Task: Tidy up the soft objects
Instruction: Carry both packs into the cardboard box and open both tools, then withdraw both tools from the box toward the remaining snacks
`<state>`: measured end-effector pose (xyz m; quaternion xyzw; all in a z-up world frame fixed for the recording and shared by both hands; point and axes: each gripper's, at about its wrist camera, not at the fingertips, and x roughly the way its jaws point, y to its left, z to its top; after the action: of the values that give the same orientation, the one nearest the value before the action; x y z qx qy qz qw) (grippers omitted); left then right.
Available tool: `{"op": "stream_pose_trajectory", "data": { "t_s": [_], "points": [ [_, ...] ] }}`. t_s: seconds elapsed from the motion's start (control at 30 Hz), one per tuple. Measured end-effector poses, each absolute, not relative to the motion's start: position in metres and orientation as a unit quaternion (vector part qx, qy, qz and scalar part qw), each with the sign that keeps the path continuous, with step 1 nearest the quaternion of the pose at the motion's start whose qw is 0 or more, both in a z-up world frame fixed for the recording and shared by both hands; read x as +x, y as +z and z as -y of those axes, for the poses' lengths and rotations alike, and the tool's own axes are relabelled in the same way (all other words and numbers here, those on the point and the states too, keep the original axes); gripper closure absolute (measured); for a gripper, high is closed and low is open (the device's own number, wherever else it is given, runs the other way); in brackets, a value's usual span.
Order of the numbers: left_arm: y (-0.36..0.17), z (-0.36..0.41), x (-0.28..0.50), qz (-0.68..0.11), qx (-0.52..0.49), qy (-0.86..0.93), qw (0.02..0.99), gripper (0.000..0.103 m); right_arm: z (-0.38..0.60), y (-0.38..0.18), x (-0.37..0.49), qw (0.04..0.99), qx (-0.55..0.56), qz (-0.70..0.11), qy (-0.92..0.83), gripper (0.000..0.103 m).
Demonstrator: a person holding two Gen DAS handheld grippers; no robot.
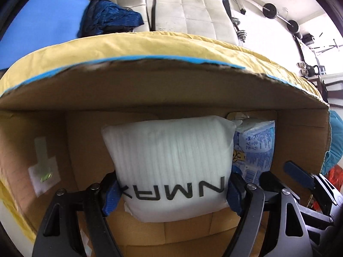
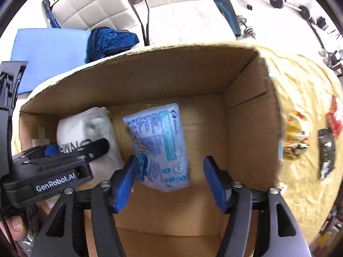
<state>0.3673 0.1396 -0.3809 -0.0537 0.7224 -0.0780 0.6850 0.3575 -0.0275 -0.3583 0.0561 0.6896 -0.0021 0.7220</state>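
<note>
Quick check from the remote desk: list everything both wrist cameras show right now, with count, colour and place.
cardboard box: 1, brown, open, on the yellow sheet
white pouch: 1, white with black letters, in the box, left side
tissue pack: 1, light blue, on the box floor, right of the pouch
yellow sheet: 1, under the box
foam pad: 1, light blue, behind the box
dark blue cloth: 1, bunched beside the pad
snack packets: several, yellow, red and black, right of the box
left gripper: clamped on the pouch
right gripper: open over the tissue pack
</note>
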Motion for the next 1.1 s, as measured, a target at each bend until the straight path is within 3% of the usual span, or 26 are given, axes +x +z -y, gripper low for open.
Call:
{"op": "stream_pose_trajectory", "data": {
  "t_s": [0.23,0.57,0.63,0.73,0.8,0.97,1.1],
  "points": [
    [-0.355,-0.145,0.346,-0.706,-0.054,-0.067,0.703,0.024,0.026,-0.330,0.337,0.732,0.054,-0.679,-0.008,0.031],
    [-0.366,-0.134,0.361,-0.704,-0.040,-0.070,0.706,0.023,0.019,-0.321,0.323,0.738,0.025,-0.674,-0.020,0.031],
    [-0.364,-0.134,0.363,-0.698,-0.035,-0.068,0.712,0.013,0.019,-0.323,0.324,0.736,0.025,-0.676,-0.021,0.031],
    [-0.359,-0.136,0.364,-0.691,-0.023,-0.060,0.720,0.011,0.016,-0.322,0.322,0.736,0.018,-0.676,-0.022,0.031],
    [-0.352,-0.139,0.363,-0.683,-0.019,-0.055,0.728,0.002,0.012,-0.324,0.324,0.739,0.015,-0.673,-0.021,0.027],
    [-0.323,-0.154,0.344,-0.649,-0.016,-0.043,0.760,0.001,0.009,-0.315,0.310,0.747,0.021,-0.664,-0.016,0.000],
    [-0.301,-0.165,0.321,-0.623,-0.015,-0.036,0.781,0.001,0.007,-0.305,0.293,0.755,0.011,-0.655,-0.016,0.000]
  ]
}}
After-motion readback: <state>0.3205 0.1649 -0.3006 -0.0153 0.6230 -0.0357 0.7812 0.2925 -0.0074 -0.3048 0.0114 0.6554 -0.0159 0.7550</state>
